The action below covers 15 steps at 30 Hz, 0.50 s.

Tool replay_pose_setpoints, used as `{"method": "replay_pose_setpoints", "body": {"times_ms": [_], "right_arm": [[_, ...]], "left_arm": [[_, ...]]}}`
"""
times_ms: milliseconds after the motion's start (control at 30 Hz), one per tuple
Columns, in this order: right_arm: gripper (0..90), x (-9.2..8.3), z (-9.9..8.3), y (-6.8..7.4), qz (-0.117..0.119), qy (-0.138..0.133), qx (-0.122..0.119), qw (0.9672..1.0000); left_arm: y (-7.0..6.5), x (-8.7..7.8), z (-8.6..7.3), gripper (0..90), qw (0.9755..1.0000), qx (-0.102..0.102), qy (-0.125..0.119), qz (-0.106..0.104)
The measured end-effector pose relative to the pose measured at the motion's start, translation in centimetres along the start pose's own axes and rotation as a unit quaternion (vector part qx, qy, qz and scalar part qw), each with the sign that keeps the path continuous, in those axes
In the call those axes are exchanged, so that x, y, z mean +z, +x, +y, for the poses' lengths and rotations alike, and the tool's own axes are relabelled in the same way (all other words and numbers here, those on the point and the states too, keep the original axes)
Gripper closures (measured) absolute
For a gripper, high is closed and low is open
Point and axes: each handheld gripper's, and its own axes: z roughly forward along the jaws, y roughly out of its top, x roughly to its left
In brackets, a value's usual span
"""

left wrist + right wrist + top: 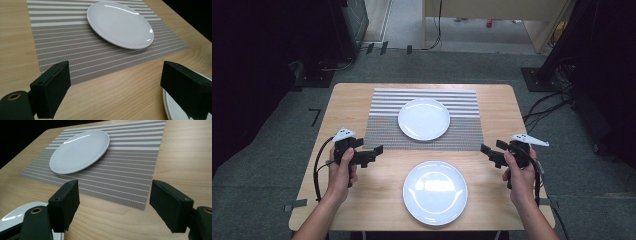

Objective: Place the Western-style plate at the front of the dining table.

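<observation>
The near plate (435,192) lies on the counter (352,100) between the left hand-held gripper (375,152) and right hand-held gripper (488,151), seemingly equally close, both with jaws apart, empty.

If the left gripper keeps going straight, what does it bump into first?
Probably the striped placemat, near its close corner; the left gripper is open and empty. The plate on the mat lies farther along.

2 round white plates lie flat: far plate (424,118) on the striped placemat (382,131), near plate (435,192) on bare wood.
</observation>
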Motion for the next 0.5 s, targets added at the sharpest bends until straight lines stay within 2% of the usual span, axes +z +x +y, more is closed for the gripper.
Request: {"method": "replay_pose_setpoints", "body": {"times_ms": [67, 500], "right_arm": [[23.6, -0.8, -0.4, -0.5, -0.005, -0.003, 0.001, 1.0000], [23.6, -3.3, -2.6, -2.4, -0.021, -0.006, 0.018, 0.9996]], "left_arm": [[0.3, -0.6, -0.4, 8.9, 1.0000, -0.003, -0.001, 0.002], [1.9, -3.4, -3.5, 8.9, 0.9996, -0.019, 0.002, 0.023]]}}
